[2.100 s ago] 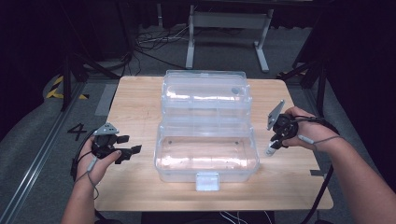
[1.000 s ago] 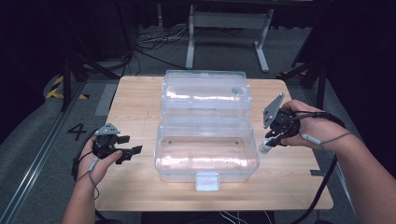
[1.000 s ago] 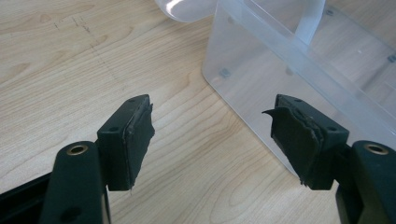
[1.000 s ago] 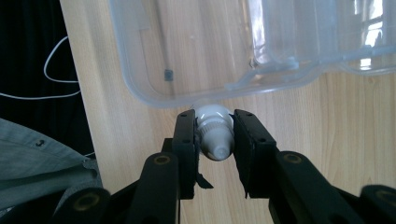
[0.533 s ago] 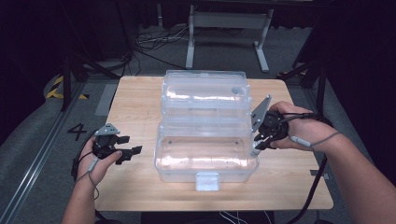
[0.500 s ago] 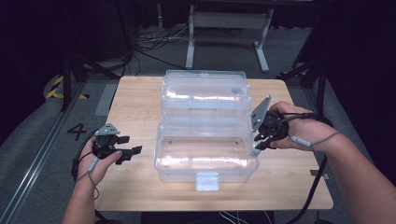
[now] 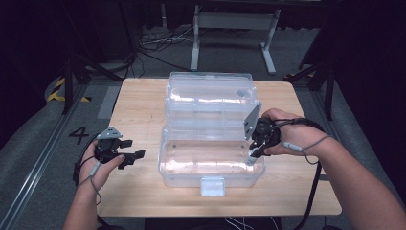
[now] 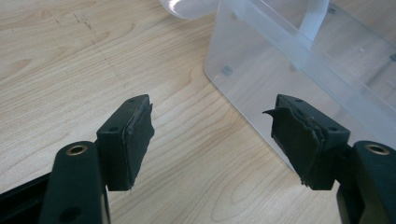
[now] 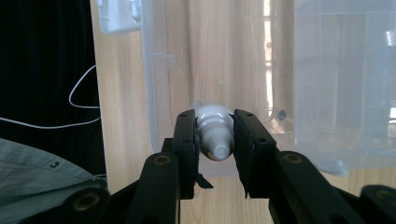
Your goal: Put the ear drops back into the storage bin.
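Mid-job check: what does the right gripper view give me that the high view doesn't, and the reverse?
Right gripper view: the right gripper is shut on a small white bottle, nozzle toward the camera, over the clear box's end wall. High view: the left gripper sits open over the table, left of the box, and the lid lies open behind. Both show the box, the table and the right gripper at the box's right end.

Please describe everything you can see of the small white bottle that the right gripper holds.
The bottle is small, white and looks like plastic, with a ribbed collar and a rounded nozzle tip that points toward the camera in the right gripper view. The right gripper is shut on it, one black pad pressing each side. Its far end is hidden. In the high view it hangs at the right end of the open clear box, over its rim. Nothing else touches it.
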Demonstrator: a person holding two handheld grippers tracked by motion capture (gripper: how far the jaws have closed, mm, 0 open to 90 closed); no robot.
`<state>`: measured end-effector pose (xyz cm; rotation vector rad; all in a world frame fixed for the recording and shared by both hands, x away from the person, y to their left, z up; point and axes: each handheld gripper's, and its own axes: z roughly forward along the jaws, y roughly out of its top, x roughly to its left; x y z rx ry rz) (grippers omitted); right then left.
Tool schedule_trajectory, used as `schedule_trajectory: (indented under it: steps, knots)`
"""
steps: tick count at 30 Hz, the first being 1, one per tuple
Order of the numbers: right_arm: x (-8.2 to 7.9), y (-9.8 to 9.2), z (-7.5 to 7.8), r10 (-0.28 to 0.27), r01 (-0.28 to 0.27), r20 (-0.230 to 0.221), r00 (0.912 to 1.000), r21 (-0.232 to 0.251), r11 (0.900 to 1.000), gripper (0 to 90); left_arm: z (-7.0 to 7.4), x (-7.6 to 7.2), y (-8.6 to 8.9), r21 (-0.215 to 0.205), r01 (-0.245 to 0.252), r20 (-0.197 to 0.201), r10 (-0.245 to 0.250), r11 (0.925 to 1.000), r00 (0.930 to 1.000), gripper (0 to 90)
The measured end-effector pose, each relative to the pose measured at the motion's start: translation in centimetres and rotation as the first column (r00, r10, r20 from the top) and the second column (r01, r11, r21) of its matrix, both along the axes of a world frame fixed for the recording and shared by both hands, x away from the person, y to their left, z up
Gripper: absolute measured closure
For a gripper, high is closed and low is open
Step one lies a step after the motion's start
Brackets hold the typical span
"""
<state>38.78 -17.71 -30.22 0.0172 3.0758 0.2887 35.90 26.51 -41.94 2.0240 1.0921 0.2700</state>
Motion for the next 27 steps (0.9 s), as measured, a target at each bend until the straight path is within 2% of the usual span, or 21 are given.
schedule_trajectory:
  steps: [11, 18, 27]
  knots:
    - [0.3, 0.7, -2.2, 0.007, -0.008, -0.028, 0.9996, -0.033, 0.999, 71.4, 0.0, 0.0, -0.1, 0.001, -0.004, -0.003, 0.004, 1.0000, 1.0000, 29.7]
    - [0.2, 1.0, -4.6, 0.008, -0.013, -0.061, 0.9981, -0.081, 0.997, 71.4, -0.1, 0.0, 0.0, 0.002, -0.004, -0.004, 0.004, 1.0000, 1.0000, 29.7]
    - [0.4, 1.1, -6.1, 0.007, -0.015, -0.070, 0.9975, -0.118, 0.993, 71.4, -0.1, 0.0, -0.1, 0.005, 0.001, -0.007, -0.001, 1.0000, 1.0000, 29.6]
